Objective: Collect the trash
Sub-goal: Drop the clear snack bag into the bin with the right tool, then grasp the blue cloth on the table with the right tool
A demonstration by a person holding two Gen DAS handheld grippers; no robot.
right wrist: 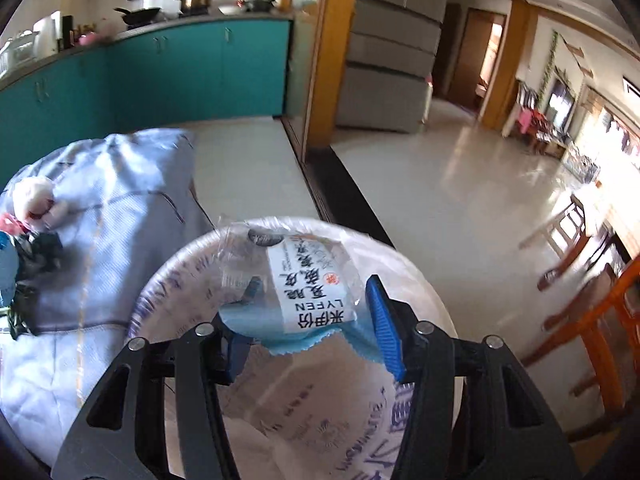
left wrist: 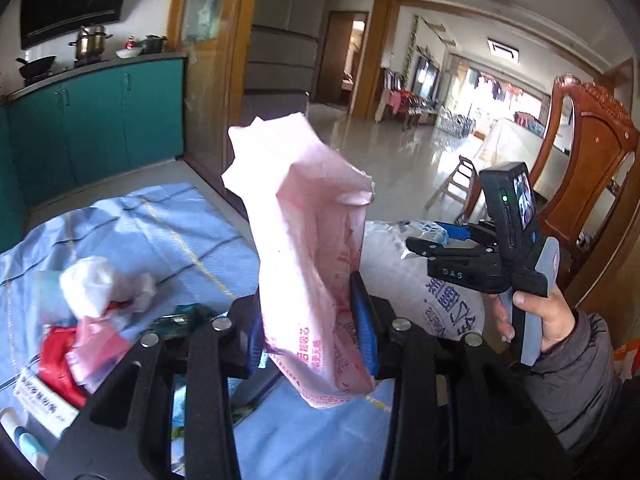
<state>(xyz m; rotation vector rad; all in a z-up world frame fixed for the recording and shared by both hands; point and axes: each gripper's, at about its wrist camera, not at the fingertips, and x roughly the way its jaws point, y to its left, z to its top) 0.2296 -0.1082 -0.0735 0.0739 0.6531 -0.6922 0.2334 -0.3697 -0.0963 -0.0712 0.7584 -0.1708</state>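
Note:
My left gripper (left wrist: pixel 314 312) is shut on a pink printed plastic bag (left wrist: pixel 308 220), which stands up above the table. My right gripper (right wrist: pixel 316 308) holds a clear and blue snack wrapper (right wrist: pixel 308 280) with a white label, directly above the open white bag-lined bin (right wrist: pixel 192 264). The jaws stand fairly wide with the wrapper between the blue pads. In the left wrist view the right gripper (left wrist: pixel 436 240) hovers over that white bin bag (left wrist: pixel 424 292), held by a hand. More trash (left wrist: pixel 96 300) lies on the blue cloth at the left.
The table is covered by a blue checked cloth (left wrist: pixel 160 232). A white box (left wrist: pixel 44 400) lies at its front left. Teal kitchen cabinets (right wrist: pixel 160 76) stand behind. A carved wooden chair (left wrist: pixel 592 160) stands at the right, with stools (right wrist: pixel 568 220) on the shiny floor.

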